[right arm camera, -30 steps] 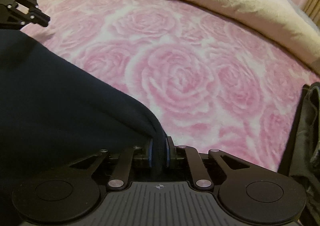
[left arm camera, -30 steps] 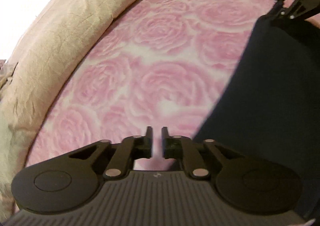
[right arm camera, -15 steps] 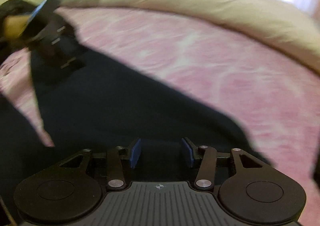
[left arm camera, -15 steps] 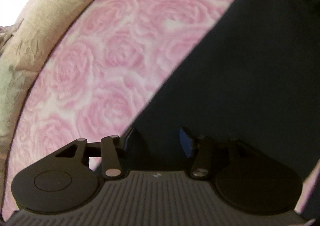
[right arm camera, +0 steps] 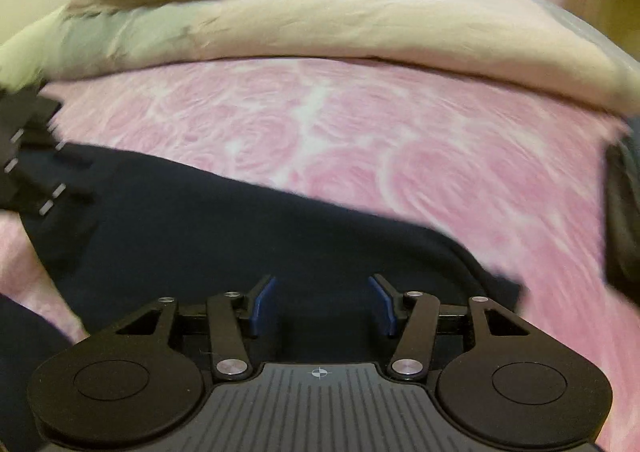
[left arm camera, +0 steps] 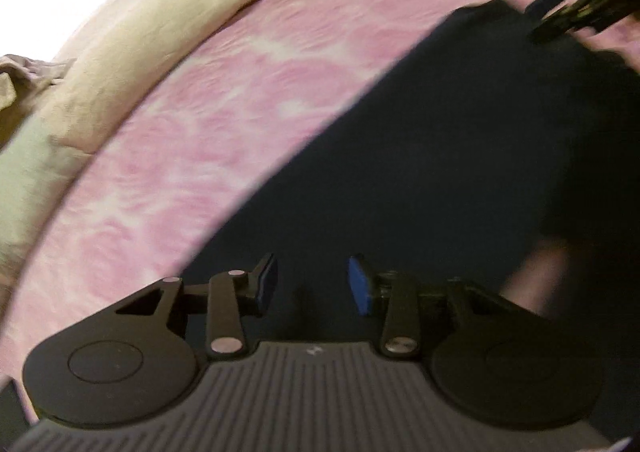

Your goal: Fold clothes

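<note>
Left wrist view: the left gripper (left arm camera: pixel 312 284) hangs over the dark garment (left arm camera: pixel 440 180) at lower right, jaws closing with nothing pinched. Right gripper (right arm camera: pixel 322 306) is widening, empty, above the garment (right arm camera: pixel 240 236) spread flat on the blanket (right arm camera: pixel 360 140), likely released to settle a fold.

The left black two-finger gripper with blue pads (left arm camera: pixel 313 284) pointed steeply downward, its jaws apart and closing, with nothing pinched between the pads. The right black two-finger gripper with blue pads (right arm camera: pixel 322 306) also tilted downward, its jaws wider apart and opening, gripping nothing.
</note>
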